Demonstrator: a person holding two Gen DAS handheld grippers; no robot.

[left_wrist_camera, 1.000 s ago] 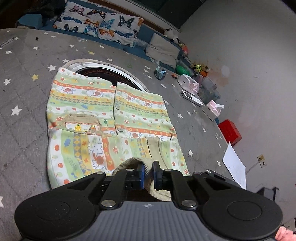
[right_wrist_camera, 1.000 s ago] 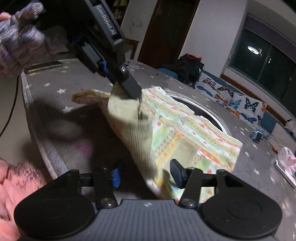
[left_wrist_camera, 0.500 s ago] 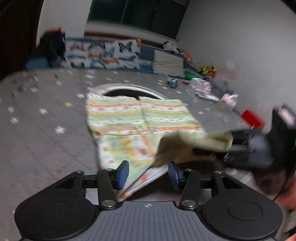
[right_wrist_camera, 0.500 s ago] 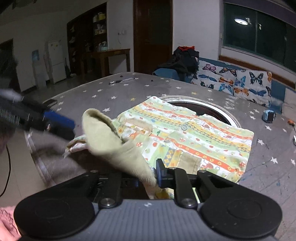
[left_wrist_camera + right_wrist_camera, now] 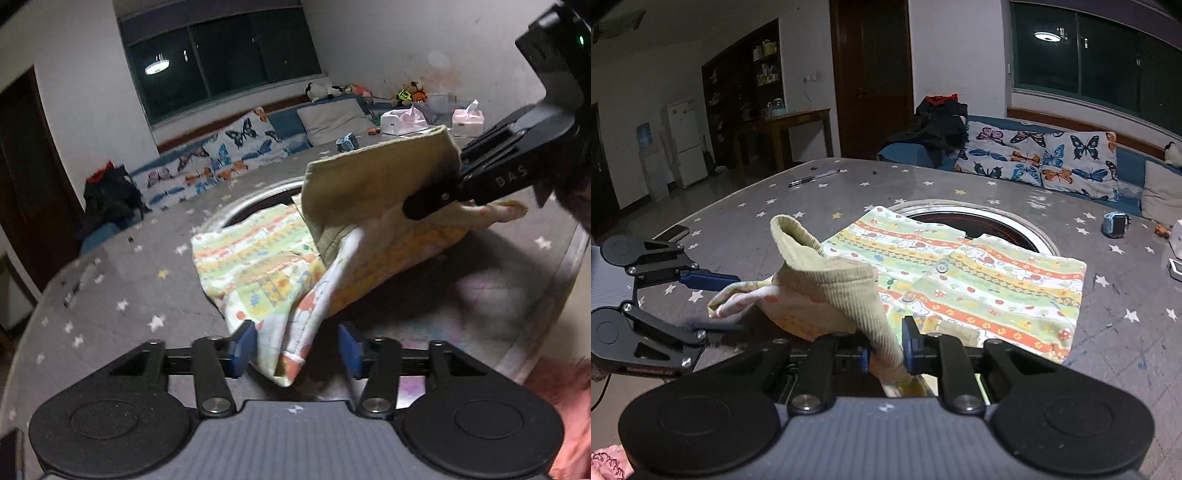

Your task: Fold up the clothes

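A patterned child's garment (image 5: 979,280) lies buttoned-side up on the star-print table cover (image 5: 1071,369), its near part lifted by the ribbed beige cuff (image 5: 834,291), on which the right gripper (image 5: 884,350) is clamped. The left gripper (image 5: 295,347) has its fingers apart around a hanging corner of the cloth (not gripping it); to fold well, it should likely close on that corner, so both corners travel level and the edge lands square. Beyond, two tissue boxes (image 5: 404,120) show tissues at their tops.
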